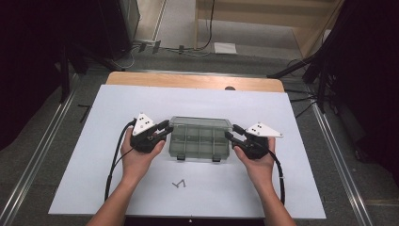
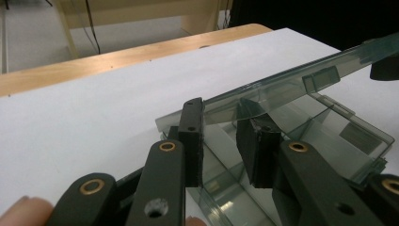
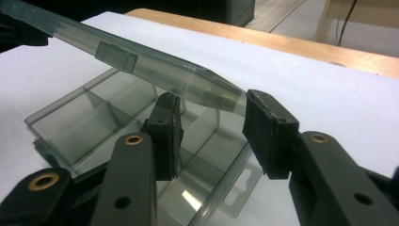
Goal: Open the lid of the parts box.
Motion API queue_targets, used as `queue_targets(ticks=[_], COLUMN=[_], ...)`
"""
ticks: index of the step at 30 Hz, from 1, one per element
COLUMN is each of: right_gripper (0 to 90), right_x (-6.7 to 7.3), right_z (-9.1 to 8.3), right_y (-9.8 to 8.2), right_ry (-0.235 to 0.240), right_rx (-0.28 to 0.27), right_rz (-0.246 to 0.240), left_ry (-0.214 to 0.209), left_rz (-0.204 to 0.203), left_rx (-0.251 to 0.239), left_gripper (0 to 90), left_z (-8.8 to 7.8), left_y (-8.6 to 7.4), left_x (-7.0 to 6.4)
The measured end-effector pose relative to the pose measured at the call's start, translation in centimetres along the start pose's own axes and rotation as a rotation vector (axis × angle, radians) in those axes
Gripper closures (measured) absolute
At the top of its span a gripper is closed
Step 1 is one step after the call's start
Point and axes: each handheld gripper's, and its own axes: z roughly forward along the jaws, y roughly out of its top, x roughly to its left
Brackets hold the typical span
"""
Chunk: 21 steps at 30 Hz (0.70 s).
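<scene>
Glossy clear plastic box (image 1: 200, 139) (smoke-tinted)

Compartment box (image 1: 201, 139) sits mid-surface (image 1: 94, 155), on sheet covering it. Lid (image 2: 301, 77) hinged up at slant above tray, partitions inside. Left gripper (image 1: 165, 129) at box's left end, right gripper (image 1: 230, 133) at right end, each held by hand entering from near edge. Left gripper fingers (image 2: 192, 136) straddle lid corner, gap between them; right gripper fingers (image 3: 270, 127) flank opposite lid corner likewise. Small bent item (image 1: 179, 183) lies on surface nearer person, in front of box. Bare strip of surface behind sheet, floor beyond.
</scene>
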Motion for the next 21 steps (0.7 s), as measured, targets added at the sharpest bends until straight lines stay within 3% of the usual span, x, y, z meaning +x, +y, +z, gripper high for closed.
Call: queue_targets(ticks=[5, 10, 21], right_gripper=[61.7, 73.1, 77.8], right_x=[-0.3, -1.0, -1.8], right_z=[0.2, 0.4, 1.3], right_y=[0.6, 1.7, 2.9], right_ry=[-0.01, -0.019, -0.039], right_rx=[-0.015, -0.011, -0.008], right_rz=[-0.009, -0.004, 0.012], left_ry=[0.01, 0.024, 0.041], left_rz=[0.006, -0.001, -0.044], left_rx=[-0.005, 0.015, 0.003], left_gripper=[73.9, 78.1, 80.3], left_z=[0.3, 0.5, 1.5], left_y=[0.7, 1.6, 2.8], left_x=[0.3, 0.6, 1.3])
